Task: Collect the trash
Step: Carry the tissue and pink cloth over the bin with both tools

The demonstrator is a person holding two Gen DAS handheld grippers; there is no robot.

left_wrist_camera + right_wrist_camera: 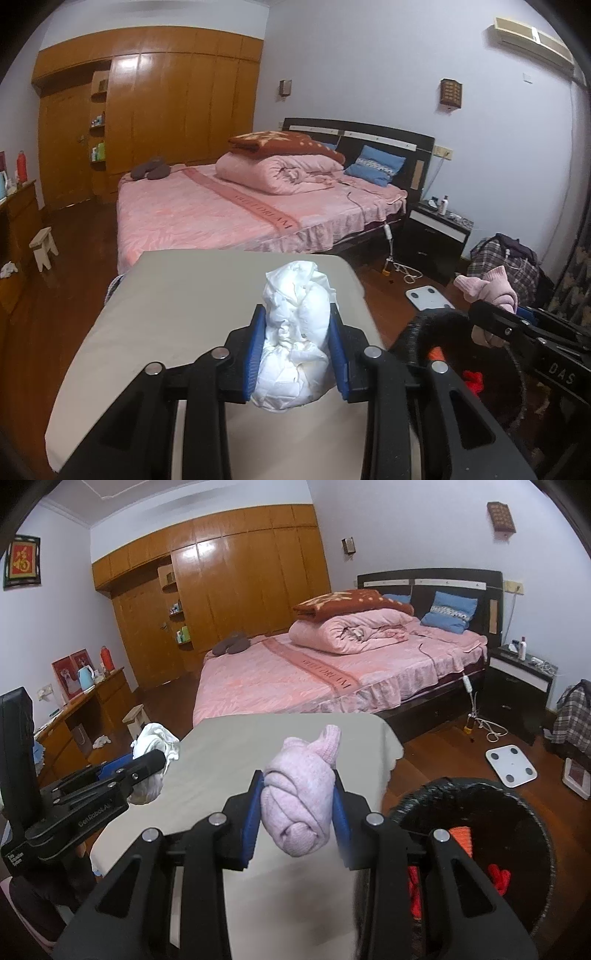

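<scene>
Overhead, both tools hang above a bare beige bench (166, 302) in a bedroom. The left tool (297, 314) clamps a crumpled white wad (295, 332); the right tool (299, 779) clamps a pink knit bundle (299, 794). Beside the bench's right edge stands a black bin (517, 812); open wooden floor (443, 753) lies before the bed (332, 679).

A bare grey tabletop (207, 760) stands on the wooden floor (436, 760). On the floor beside it sit a black bin (517, 801) and a white scale (511, 762).
</scene>
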